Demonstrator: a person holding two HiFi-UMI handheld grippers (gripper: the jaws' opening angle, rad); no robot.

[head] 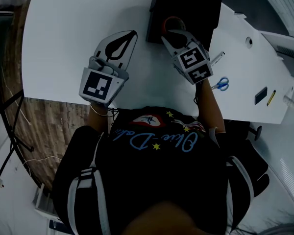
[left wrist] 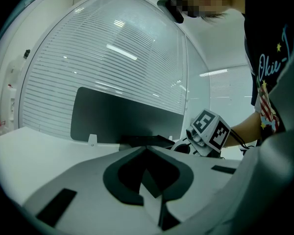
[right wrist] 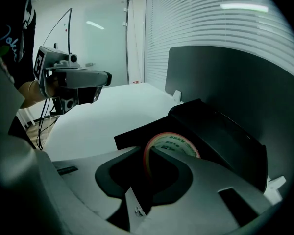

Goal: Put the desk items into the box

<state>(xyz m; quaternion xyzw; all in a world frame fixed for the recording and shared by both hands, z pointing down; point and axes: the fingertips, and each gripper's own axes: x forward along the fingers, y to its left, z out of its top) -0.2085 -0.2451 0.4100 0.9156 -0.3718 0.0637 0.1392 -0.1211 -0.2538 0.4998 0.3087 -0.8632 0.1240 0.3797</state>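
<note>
A roll of tape [head: 173, 22] [right wrist: 170, 143] with a red-edged rim stands on edge between the jaws of my right gripper [head: 172, 33] [right wrist: 149, 153], which is shut on it. The roll hangs over the near edge of the black box [head: 186, 9] [right wrist: 220, 131] at the back of the white desk [head: 78, 33]. My left gripper [head: 132, 34] [left wrist: 146, 149] rests low over the desk to the left of the box, jaws shut with nothing between them. In the left gripper view the right gripper [left wrist: 210, 131] shows beside the box.
Blue-handled scissors [head: 220, 84], a marker [head: 217, 58], a small black item [head: 260, 95] and a yellow pen [head: 271, 97] lie on the white surface to the right. A dark panel [left wrist: 122, 116] stands behind the desk. The desk's near edge runs just in front of the person.
</note>
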